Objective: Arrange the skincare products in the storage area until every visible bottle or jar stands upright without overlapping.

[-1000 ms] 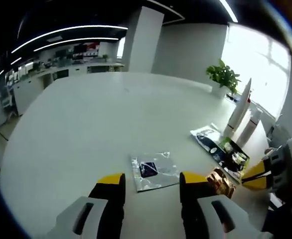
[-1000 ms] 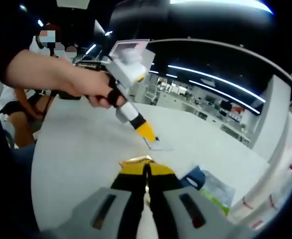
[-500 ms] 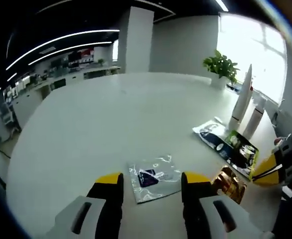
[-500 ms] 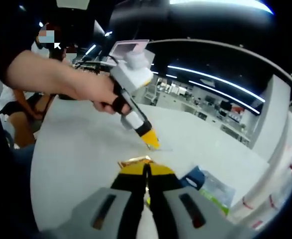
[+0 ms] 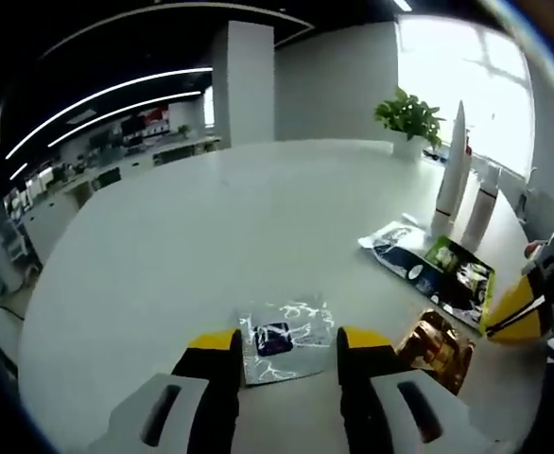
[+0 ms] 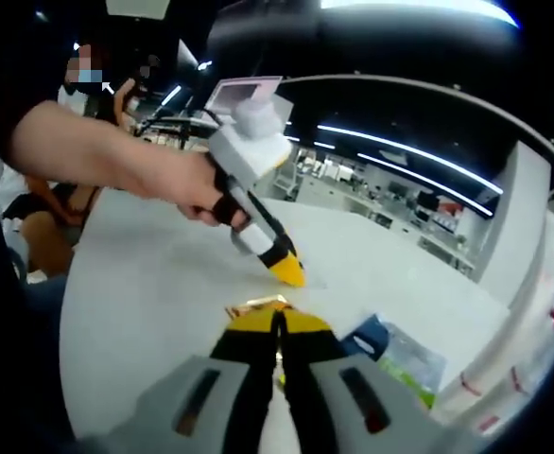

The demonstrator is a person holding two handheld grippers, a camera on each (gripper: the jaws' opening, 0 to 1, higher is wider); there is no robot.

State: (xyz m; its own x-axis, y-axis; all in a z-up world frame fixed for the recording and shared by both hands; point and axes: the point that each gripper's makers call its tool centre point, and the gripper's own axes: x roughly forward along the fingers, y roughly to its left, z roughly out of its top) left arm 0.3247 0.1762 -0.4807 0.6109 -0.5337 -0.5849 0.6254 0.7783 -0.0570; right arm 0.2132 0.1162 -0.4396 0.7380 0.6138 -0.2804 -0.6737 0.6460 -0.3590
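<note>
My left gripper is open, its yellow tips on either side of the near edge of a flat silver sachet with a dark label. In the right gripper view a hand holds that left gripper, tip down over the silver sachet. My right gripper is shut, and the edge of a crumpled gold sachet sticks out at its tips. The gold sachet lies right of my left jaws, with the right gripper beside it. Two tall white bottles stand upright at the far right.
Dark and green sachets lie flat before the bottles, and show as the dark and green sachets right of my right jaws. A potted plant stands at the table's far edge. The wide white table stretches away. People sit at the far left.
The left gripper has come down and forward, so its tips now flank the silver sachet. In the right gripper view its tip has swung down to the right. The right gripper has stayed still.
</note>
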